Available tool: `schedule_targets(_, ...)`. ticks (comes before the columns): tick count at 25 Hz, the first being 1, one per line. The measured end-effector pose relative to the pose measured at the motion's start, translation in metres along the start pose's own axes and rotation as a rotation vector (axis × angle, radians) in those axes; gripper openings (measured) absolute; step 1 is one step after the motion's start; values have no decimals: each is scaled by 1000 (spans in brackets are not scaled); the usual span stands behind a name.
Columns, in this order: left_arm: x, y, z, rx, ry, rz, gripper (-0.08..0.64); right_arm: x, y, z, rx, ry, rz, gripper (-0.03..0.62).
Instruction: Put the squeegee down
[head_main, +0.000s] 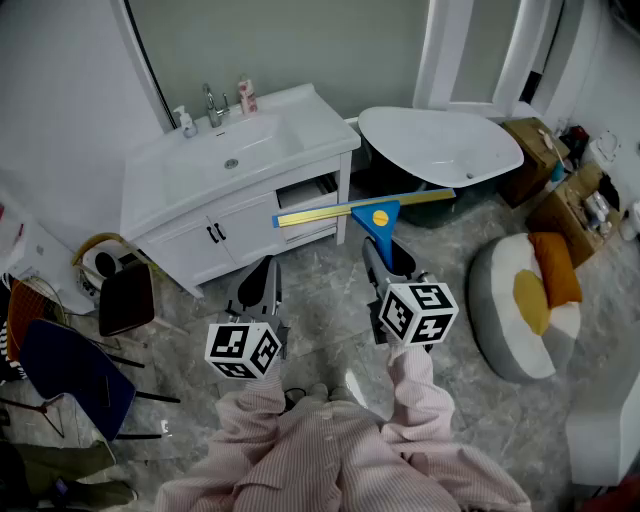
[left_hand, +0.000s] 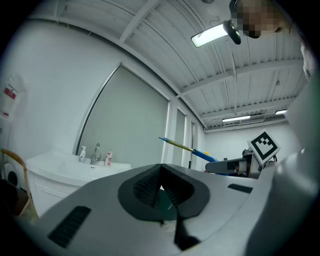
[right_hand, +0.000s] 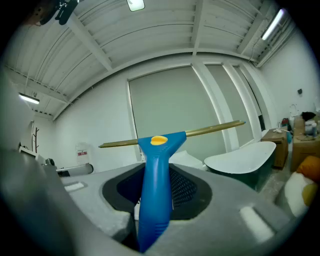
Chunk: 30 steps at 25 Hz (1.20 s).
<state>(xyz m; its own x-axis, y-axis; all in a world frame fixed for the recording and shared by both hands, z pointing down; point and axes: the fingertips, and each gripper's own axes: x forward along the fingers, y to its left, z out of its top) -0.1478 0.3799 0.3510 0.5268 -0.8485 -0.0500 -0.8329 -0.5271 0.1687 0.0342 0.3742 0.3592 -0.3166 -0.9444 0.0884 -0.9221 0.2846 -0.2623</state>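
The squeegee has a blue handle with a yellow button and a long yellow-green blade bar. My right gripper is shut on the handle and holds it level in the air, above the floor in front of the vanity. In the right gripper view the squeegee stands up between the dark pads, its blade across the top. My left gripper hangs to the left of it, shut and empty. Its pads meet at a point in the left gripper view, where the squeegee shows to the right.
A white vanity with a sink, a tap and small bottles stands ahead on the left. A white bathtub is ahead on the right. A grey pouf with an orange cushion, cardboard boxes and chairs ring the grey floor.
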Motion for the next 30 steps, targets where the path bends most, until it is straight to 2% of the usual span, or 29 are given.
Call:
schedule_targets(9, -8, -17, -3, 2, -4, 21, 2, -19, -8, -2, 7, -3, 16, 126)
schedule_targets(17, -6, -27, -8, -7, -2, 40, 2, -24, -21, -4, 50, -9, 33, 126)
schedule_targets(26, 20, -19, -14, -10, 8, 39, 2, 2, -36, -6, 74, -1, 38, 126)
schedule_targets(30, 43, -3, -17, -17, 3, 47, 2, 32, -46, -5, 75, 6, 51, 126)
